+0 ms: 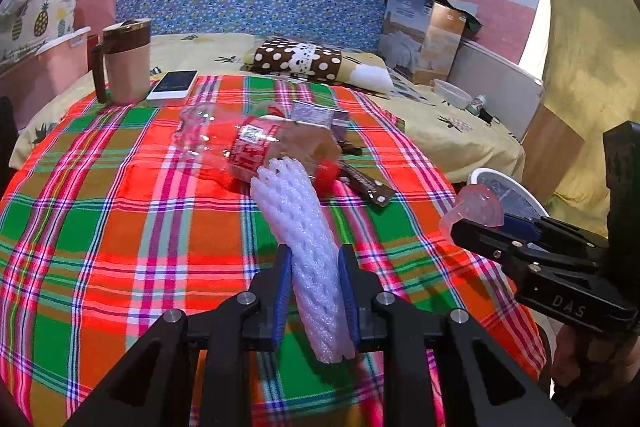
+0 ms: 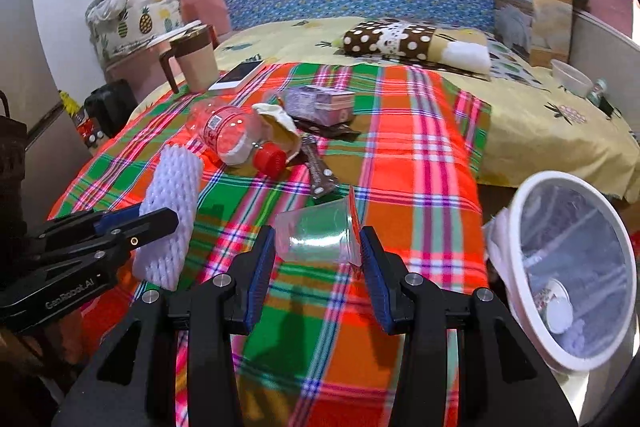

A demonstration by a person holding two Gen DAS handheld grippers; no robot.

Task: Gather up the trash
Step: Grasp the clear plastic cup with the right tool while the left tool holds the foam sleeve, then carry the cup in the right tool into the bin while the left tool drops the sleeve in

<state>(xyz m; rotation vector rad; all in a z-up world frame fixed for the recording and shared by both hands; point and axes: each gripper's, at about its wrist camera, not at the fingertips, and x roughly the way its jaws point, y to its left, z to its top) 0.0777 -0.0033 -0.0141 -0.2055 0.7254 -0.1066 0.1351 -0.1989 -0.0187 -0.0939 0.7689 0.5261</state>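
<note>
Fingers of left gripper (image 1: 314, 291) clamped on white foam-net sleeve (image 1: 304, 247); right gripper (image 2: 318, 259) pinching clear plastic cup (image 2: 316, 235) above plaid cloth (image 2: 420, 163)

A: Where does the left wrist view sit?
B: Low behind its jaws, angled down across the bright plaid-clothed surface (image 1: 120, 227) toward twelve o'clock.
A: And the right?
B: Alike; both share the clear plastic bottle with the red cap (image 1: 256, 147).

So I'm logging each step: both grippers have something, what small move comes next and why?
Probably swing the right gripper, holding the clear plastic cup, over the white bin to its right and release. The bin's mouth is open and closest to it; the left gripper, gripping the foam net sleeve, can follow.
</note>
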